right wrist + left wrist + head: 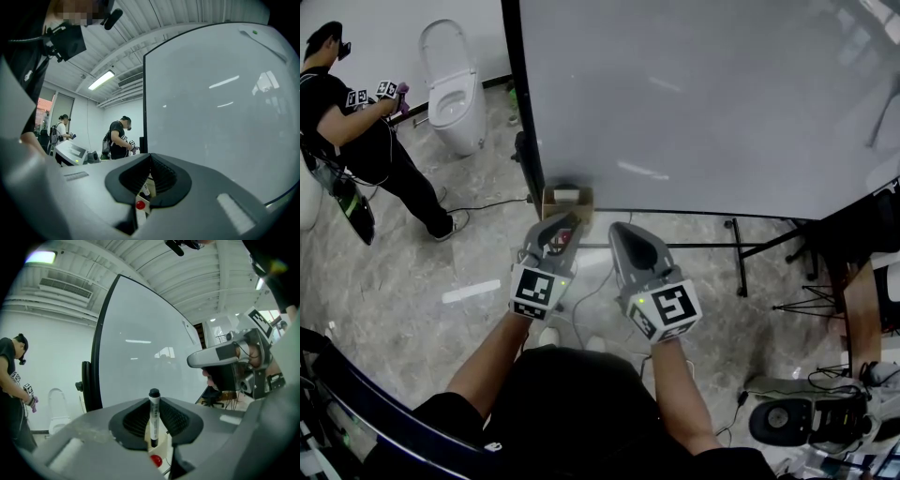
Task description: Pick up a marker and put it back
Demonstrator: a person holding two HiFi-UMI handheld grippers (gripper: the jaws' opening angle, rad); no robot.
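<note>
Left gripper (153, 404) is clamping the marker (153, 423) upright at frame center, cap up, in line w/ the box (567, 200) under the whiteboard (703, 103), prob. so it's dropping straight back in. Right gripper (150, 164) is idling alongside, clenched, empty.

The big white black-framed whiteboard (694, 103) blocks me beyond my left gripper (567, 225); its black metal stand legs (750, 248) clutter the right; grey marble floor (478, 319) lies open left.
</note>
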